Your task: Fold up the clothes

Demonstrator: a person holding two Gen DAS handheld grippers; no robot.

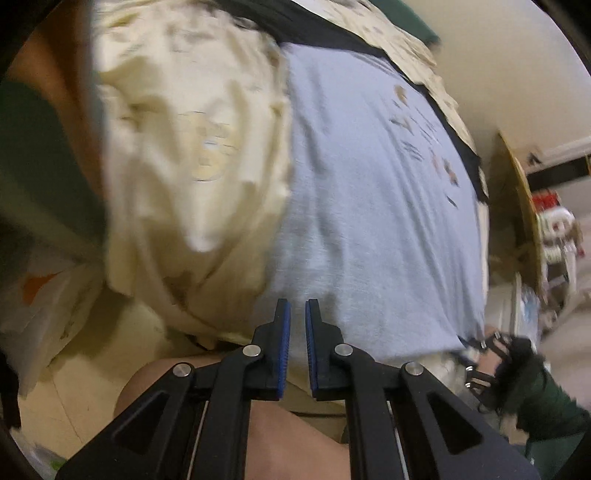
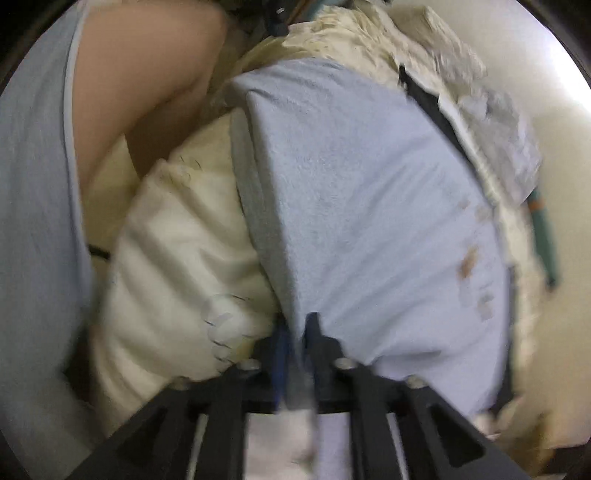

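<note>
The blue shirt lies spread over a cream, crumpled bedding, just ahead of both grippers and filling the middle of each wrist view; it looks light, thin and limp, a knit that will drape and sag wherever it is not supported, not slippery and not fragile, though the print toward its far right side may crease; I judge that it is best taken at a hem or a folded edge, with the two hands well apart so the cloth hangs straight instead of bunching. The left gripper hangs just over the near edge of the shirt, its fingers almost together with only a thin gap, and nothing shows between them; the right gripper has a fold of the blue cloth between its fingers at the shirt's near edge, pinched as far as the blur allows one to tell. Counted: one blue shirt; one cream bedding with a dark strip beyond; two grippers; other garments, if any, I cannot tell apart.
</note>
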